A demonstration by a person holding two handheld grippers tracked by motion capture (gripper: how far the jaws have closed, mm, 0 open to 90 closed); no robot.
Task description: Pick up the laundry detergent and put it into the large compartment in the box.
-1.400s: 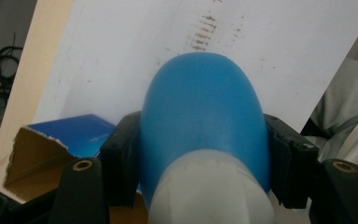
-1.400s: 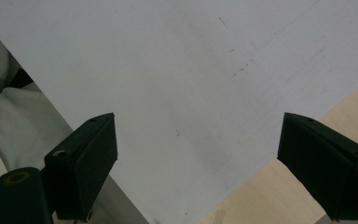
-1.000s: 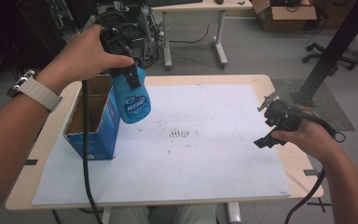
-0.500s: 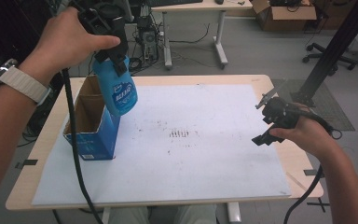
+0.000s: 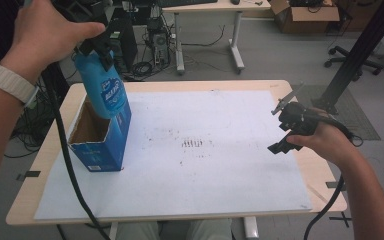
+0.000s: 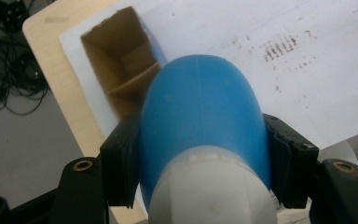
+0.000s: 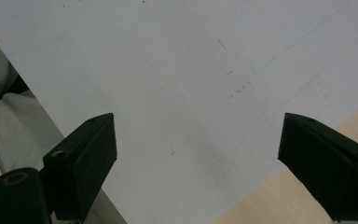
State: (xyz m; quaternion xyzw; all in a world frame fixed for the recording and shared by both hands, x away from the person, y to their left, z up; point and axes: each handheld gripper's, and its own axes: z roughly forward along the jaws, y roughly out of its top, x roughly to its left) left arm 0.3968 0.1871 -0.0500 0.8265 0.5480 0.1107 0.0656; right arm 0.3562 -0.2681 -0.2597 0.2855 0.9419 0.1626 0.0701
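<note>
White paper-covered table (image 5: 220, 185), left gripper (image 5: 97, 47) clamping blue bottle (image 5: 102, 90) above the open box (image 5: 97, 145) upper left (lowering in next, probably), right gripper (image 5: 285, 131) wide open, empty.

Left gripper (image 5: 100, 47) raised high, jaws clamped; right gripper (image 5: 292, 131) low, jaws wide apart.

Black blocky jaws with round screw holes are seen on the right gripper (image 7: 198, 163); a pale woven wristband (image 5: 7, 82) is worn

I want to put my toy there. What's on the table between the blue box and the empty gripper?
Nothing but white paper with dark smudges, seen in the high view between box and right gripper.
</note>
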